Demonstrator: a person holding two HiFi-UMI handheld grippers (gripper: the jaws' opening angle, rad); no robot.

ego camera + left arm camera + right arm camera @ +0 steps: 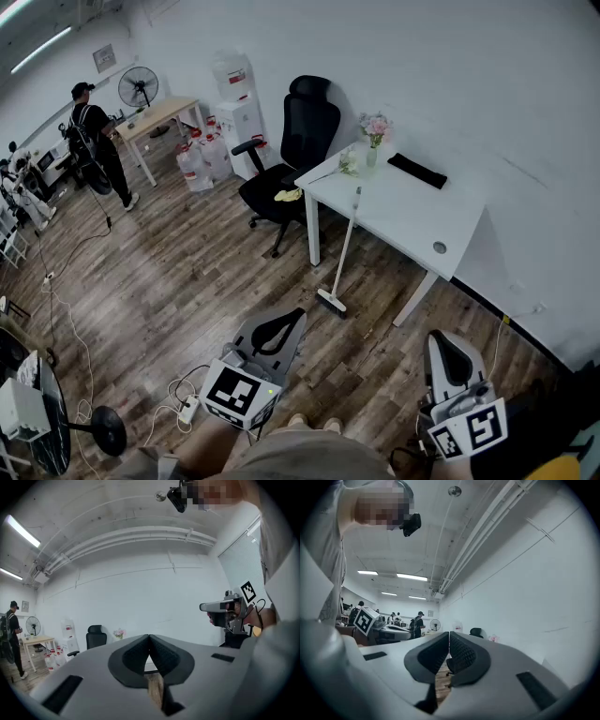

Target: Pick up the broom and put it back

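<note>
Progress: not started; broom (339, 251) leaned on table (412, 225), well apart from both grippers | left gripper (149, 639): jaws together, empty | right gripper (449, 637): likewise | outstanding: approach, grasp, return.

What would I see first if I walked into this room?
The long-handled white broom leaning against the white rectangular table, mid-room, catches the eye first. A black high-backed office chair sits left of the table, and pink flowers in a small vase stand on its far edge. Down front, the grey left claw and right claw are shut, holding nothing.
</note>
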